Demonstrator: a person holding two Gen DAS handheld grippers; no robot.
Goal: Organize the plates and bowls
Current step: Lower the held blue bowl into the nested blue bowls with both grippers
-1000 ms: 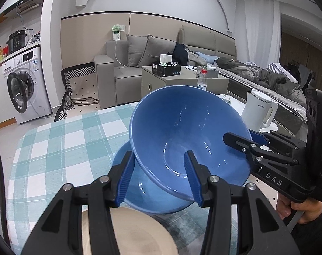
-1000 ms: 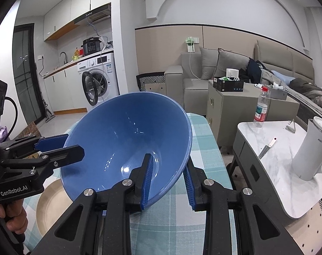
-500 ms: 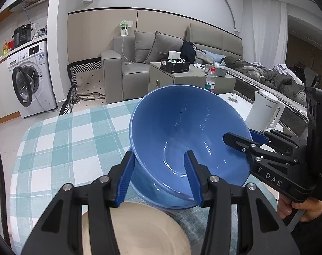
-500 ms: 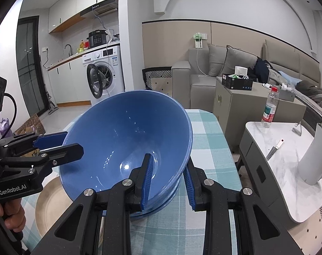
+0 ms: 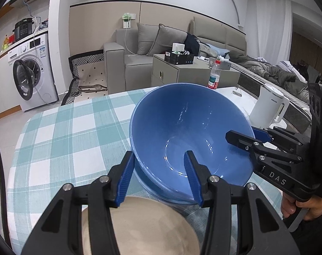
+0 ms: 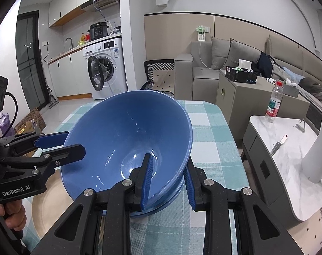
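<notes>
Right wrist view: both tools [image 6: 168, 180] [image 5: 159, 176] grip the bowl's [image 6: 127, 140] rim; lower it level into the bowl beneath [image 6: 161, 207], then release.

Blue bowl [image 5: 188, 131] lowered, now nested in 2nd bowl [image 6: 161, 208], less tilt

White walls with a curved arch moulding overhead. Grey sofa [image 5: 137, 63] with cushions against a beige panelled wall. Front-loading washing machine [image 6: 106, 68] under a counter, door open, white cupboards above. Grey cabinet [image 6: 252, 102] beside the sofa. Marble-topped side table [image 6: 288, 148] to the right. Pale tiled floor [image 6: 73, 104]. White curtain [image 5: 271, 29] at far right.
</notes>
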